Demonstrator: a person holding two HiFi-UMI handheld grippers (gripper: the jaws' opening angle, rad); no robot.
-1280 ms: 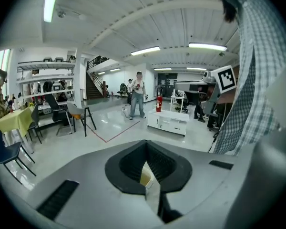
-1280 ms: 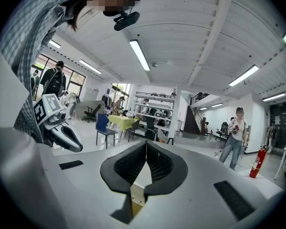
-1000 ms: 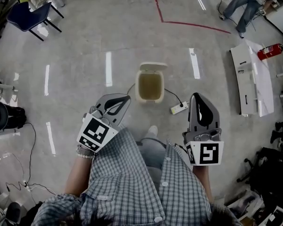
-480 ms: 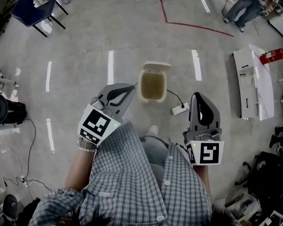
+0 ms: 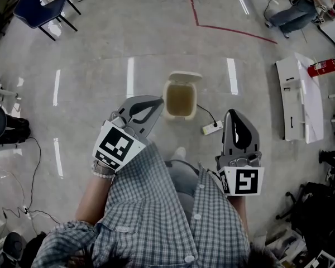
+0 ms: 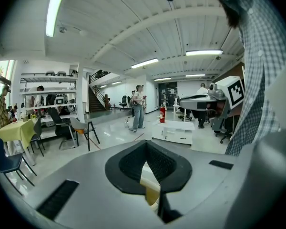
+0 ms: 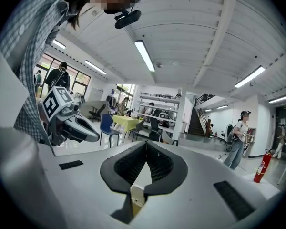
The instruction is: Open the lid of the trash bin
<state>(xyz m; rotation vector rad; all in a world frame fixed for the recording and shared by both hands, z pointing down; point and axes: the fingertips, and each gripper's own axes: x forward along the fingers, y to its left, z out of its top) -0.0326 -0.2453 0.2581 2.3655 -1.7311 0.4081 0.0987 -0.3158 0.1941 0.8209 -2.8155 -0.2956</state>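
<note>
**Two grippers shut, bin lid up**

Both grippers hang above the concrete floor (image 5: pixel 89 54), in front of the person's checked shirt (image 5: pixel 167 216). The trash bin (image 5: pixel 180 100) stands on the floor ahead of the person, farther out than the two grippers. It is small, cream and squarish, and its inside shows a dull yellow-brown. Its lid (image 5: pixel 183 77) is swung up and leans back from the far rim, so the mouth is uncovered.

The left gripper (image 5: pixel 156 101) points toward the bin, and in the head view its tip appears just beside the bin's near left edge. Its fingers press together at the tips with nothing between them. The right gripper (image 5: pixel 233 114) is held apart from the bin, to its right, its fingers likewise closed tip to tip on nothing. A white power strip (image 5: pixel 213 128) lies on the floor between the bin and the right gripper, with a dark cable running toward the bin.
</note>
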